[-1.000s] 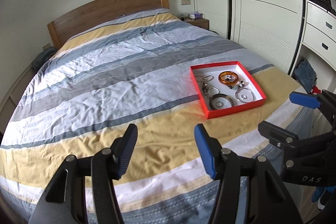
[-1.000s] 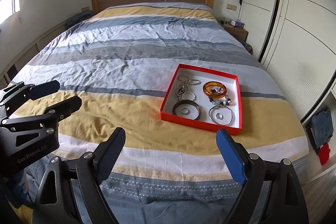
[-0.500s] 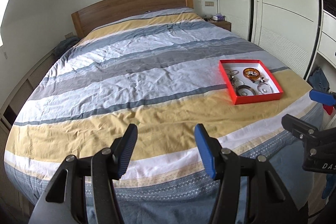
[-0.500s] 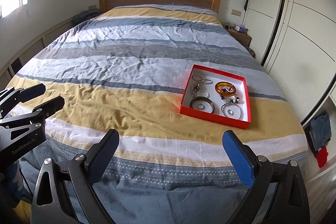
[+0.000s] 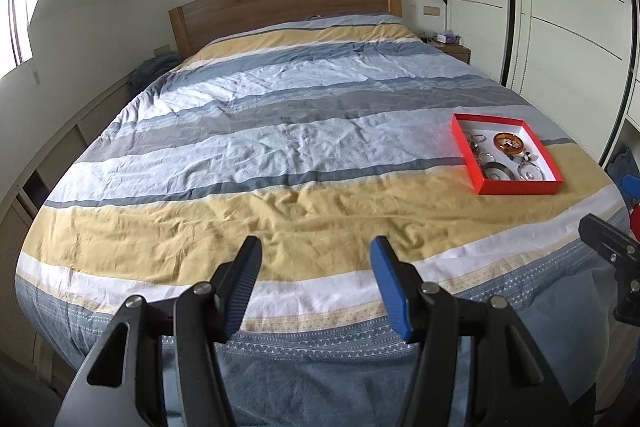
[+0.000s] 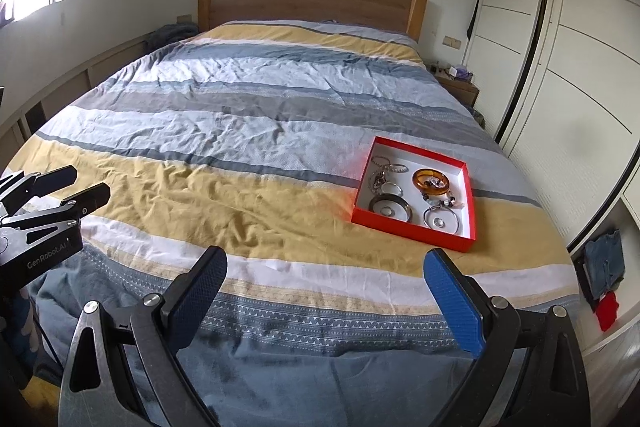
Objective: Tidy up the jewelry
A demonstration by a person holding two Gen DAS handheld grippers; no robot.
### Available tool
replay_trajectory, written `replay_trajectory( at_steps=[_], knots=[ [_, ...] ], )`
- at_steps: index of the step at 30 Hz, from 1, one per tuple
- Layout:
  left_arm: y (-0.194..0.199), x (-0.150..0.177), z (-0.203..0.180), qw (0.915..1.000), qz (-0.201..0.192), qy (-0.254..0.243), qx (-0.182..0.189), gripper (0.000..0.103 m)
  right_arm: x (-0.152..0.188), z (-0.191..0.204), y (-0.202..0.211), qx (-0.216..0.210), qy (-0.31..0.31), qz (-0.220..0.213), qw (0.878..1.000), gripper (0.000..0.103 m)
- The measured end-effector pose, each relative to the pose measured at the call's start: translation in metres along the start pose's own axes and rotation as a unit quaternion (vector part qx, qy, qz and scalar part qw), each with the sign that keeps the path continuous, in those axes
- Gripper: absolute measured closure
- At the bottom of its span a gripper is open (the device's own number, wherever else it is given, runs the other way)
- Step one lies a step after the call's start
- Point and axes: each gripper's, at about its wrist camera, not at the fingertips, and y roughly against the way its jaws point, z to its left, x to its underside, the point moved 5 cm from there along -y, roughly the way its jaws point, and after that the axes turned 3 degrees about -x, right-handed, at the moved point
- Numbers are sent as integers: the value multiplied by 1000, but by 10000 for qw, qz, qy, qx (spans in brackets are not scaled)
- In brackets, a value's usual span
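Hovering over the foot of the striped bed [image 6: 256, 131], both grippers empty: right gripper [image 6: 326, 301] jaws wide, left gripper [image 5: 316, 283] jaws narrower. Red cardboard tray of bangles and rings [image 6: 412, 227] lies ahead-right, nearer the right gripper.

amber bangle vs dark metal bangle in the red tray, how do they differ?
The translucent amber bangle sits toward the red tray's far right; the dark metal bangle lies near the front wall, left of centre. The amber bangle has small dark pieces inside its ring; the dark metal bangle encircles one small silver ring. Both lie flat, untouched.
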Motion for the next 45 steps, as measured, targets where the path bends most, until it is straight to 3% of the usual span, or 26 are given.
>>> replay_trajectory(
  at_steps=[14, 45],
  knots=[
    [0, 17, 6, 9998, 113, -44, -163, 49, 6, 2, -4, -146, 29, -60, 9999, 5],
    [-6, 22, 9, 9997, 213, 57, -62, 49, 8, 3, -18, -124, 184, -3, 9998, 5]
  ],
)
